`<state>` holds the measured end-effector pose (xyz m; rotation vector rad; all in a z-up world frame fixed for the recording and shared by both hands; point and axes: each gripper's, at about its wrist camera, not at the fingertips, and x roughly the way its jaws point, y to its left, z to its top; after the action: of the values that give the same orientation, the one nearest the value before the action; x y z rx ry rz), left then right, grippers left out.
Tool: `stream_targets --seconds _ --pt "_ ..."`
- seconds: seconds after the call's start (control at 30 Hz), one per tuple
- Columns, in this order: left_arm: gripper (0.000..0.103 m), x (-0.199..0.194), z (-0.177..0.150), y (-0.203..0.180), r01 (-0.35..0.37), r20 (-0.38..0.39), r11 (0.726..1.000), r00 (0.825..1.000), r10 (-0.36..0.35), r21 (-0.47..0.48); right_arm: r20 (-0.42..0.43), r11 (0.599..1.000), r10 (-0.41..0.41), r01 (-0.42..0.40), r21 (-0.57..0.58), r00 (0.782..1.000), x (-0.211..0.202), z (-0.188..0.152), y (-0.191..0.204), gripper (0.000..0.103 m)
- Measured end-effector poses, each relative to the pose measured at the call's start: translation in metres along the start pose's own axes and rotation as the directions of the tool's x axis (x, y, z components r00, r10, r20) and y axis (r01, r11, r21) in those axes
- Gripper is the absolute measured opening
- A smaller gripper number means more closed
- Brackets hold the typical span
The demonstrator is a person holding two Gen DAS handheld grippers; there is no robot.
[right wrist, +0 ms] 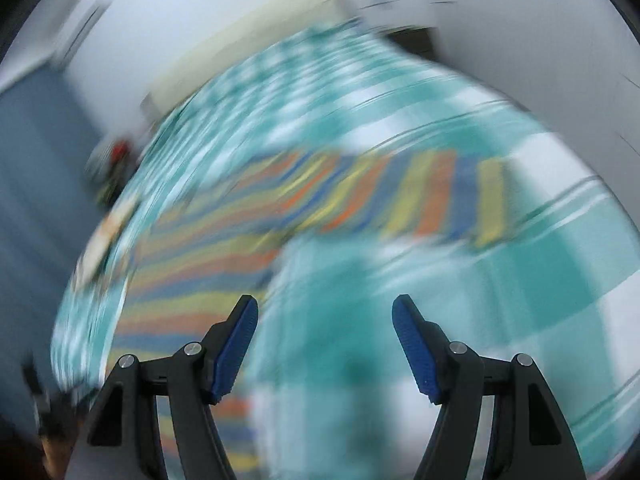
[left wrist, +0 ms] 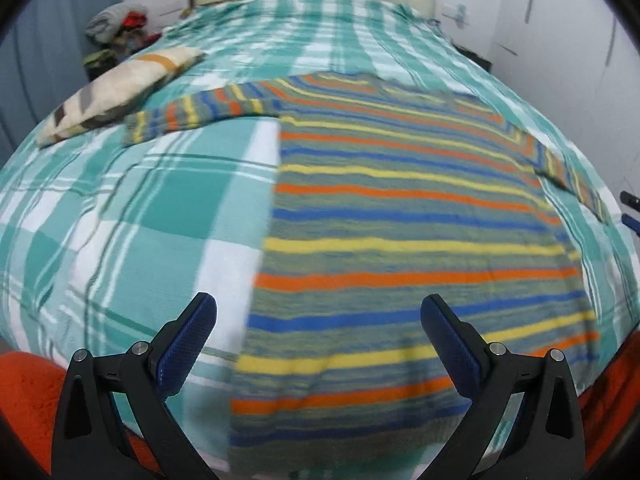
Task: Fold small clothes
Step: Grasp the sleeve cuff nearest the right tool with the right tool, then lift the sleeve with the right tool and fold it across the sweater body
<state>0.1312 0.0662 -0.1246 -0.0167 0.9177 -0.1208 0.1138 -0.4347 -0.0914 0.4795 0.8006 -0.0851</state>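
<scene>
My work surface is a bed covered in a teal-and-white plaid sheet. A striped sweater lies flat on it, both sleeves spread outward. A patterned pillow rests beyond the sweater's left sleeve, just beside the cuff.

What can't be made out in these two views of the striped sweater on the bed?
- Right wrist view: motion blur smears the striped sweater and bedspread; folds and edges unreadable.
- Left wrist view: the sweater's near hem drops over the bed edge, behind the left tool.
- Left wrist view: the clothes pile is small and soft; single garments unclear.
- Left wrist view: the frame edge cuts off the right tool.
</scene>
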Motion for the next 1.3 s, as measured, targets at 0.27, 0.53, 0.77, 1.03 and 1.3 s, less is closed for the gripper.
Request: stream_targets --seconds 0.27,0.53,0.77,1.03,1.3 --pt "0.102 0.014 -0.003 0.013 -0.018 -0.051 0.998 0.999 0.015 -0.063 -0.068 0.919 0.035 -0.006 0.395 0.997 0.042 0.057 -0.138 0.068" --pt "0.102 0.028 -0.008 0.008 -0.046 -0.089 0.999 0.995 0.043 -0.028 -0.074 0.904 0.086 -0.047 0.425 0.994 0.084 0.064 -0.144 0.056" --pt "0.102 0.031 -0.010 0.007 -0.046 -0.100 0.999 0.994 0.044 -0.014 -0.099 0.927 -0.006 0.043 0.374 0.995 0.085 0.066 -0.139 0.004" --pt "0.102 0.025 -0.002 0.008 -0.004 -0.067 0.999 0.998 0.001 -0.045 0.039 1.000 -0.023 0.023 0.002 0.999 0.037 0.145 0.000 0.004" --pt "0.102 0.030 0.000 0.012 0.002 -0.071 0.999 0.997 -0.005 -0.050 -0.101 0.895 0.321 -0.336 -0.292 0.942 0.074 0.166 0.229 0.005"
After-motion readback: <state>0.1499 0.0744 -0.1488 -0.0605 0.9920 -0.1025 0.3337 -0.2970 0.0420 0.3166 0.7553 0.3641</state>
